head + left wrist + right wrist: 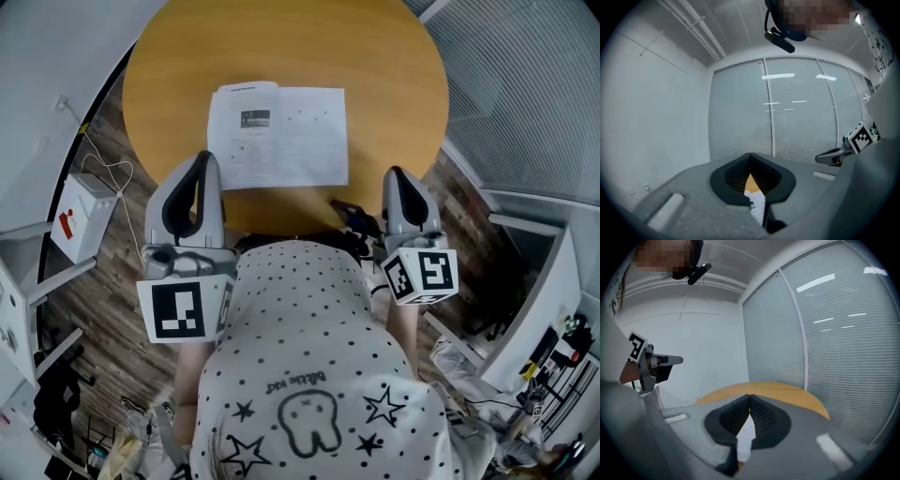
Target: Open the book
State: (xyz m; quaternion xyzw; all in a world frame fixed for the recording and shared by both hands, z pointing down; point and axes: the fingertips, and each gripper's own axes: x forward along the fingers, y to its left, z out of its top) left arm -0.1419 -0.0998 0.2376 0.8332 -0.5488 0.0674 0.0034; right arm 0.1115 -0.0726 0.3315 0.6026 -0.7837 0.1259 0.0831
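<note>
A thin white book (278, 134) lies spread open on the round wooden table (394, 84), printed pages up, its left page slightly raised. My left gripper (204, 157) hovers at the table's near edge, just left of the book's near left corner; its jaws meet at the tips with nothing between them. My right gripper (395, 174) is held off the book's near right corner, also shut and empty. In the left gripper view a strip of page (757, 202) shows below the closed jaws (750, 156). The right gripper view shows the page (745, 437) under its closed jaws (750, 397).
A person in a dotted shirt (309, 356) stands at the table's near side. A small dark object (353, 216) sits by the near edge. A white box (82, 216) with a cable is on the floor at left. Blind-covered glass walls (825, 333) surround the table.
</note>
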